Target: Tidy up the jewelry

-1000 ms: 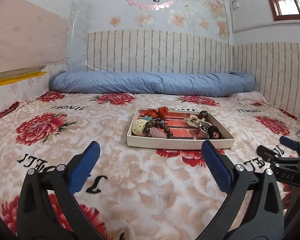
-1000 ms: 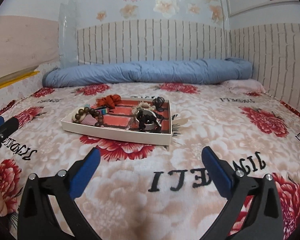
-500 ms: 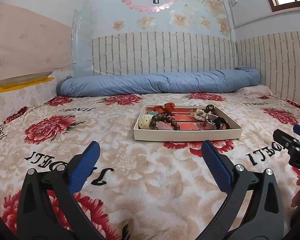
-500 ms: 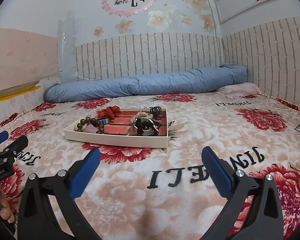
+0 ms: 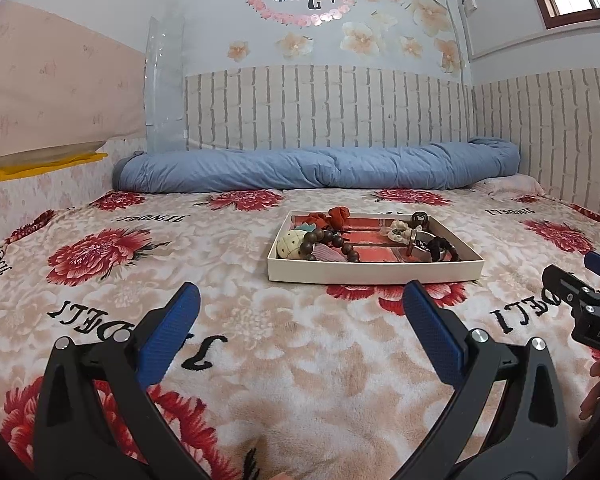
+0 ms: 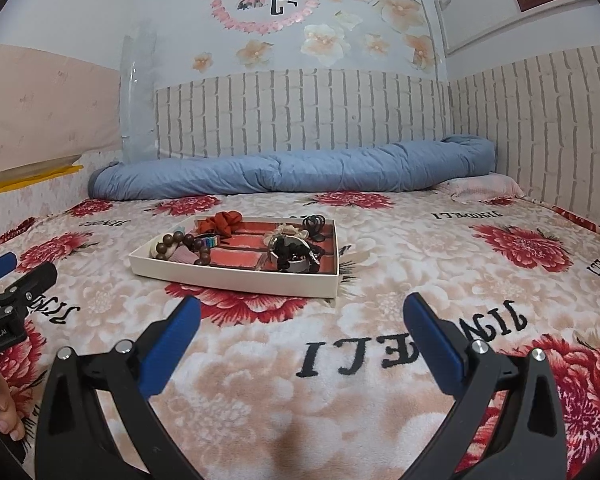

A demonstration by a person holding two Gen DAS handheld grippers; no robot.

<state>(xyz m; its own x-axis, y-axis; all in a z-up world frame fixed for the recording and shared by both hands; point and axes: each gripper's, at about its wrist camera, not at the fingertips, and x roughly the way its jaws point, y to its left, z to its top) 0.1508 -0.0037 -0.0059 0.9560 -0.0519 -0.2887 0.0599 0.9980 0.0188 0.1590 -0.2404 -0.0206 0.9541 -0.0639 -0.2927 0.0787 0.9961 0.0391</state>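
Bedroom scene, floral fleece blanket [image 5: 260,360] covering the bed, rolled blue duvet [image 5: 320,168] along the brick-pattern wall at the back.

Left gripper [image 5: 298,304]: jaws spread wide, nothing between the blue pads [image 5: 168,336], hovering low over the blanket. Right gripper [image 6: 298,308]: same, released, empty, over the "JINGELI" lettering.

Jewelry tray [image 5: 374,272], shallow white box with red lining, sits flat on the blanket ahead of both claws, apart from both. From the left wrist view it lies ahead and slightly right of centre; from the right wrist view [image 6: 236,276] it lies ahead and to the left. Each gripper shows at the edge of the other's view, so the tray sits roughly between and beyond them.

Tray contents: brown bead bracelet [image 5: 332,242] at the left end, touching a cream round piece [image 5: 290,244]; red fabric scrunchie [image 6: 222,222] at the far left corner; black hair ties [image 5: 442,246] over a pale ring at the right; small black claw clip [image 6: 314,224] at the far right corner. Items overlap; compartments hard to tell.
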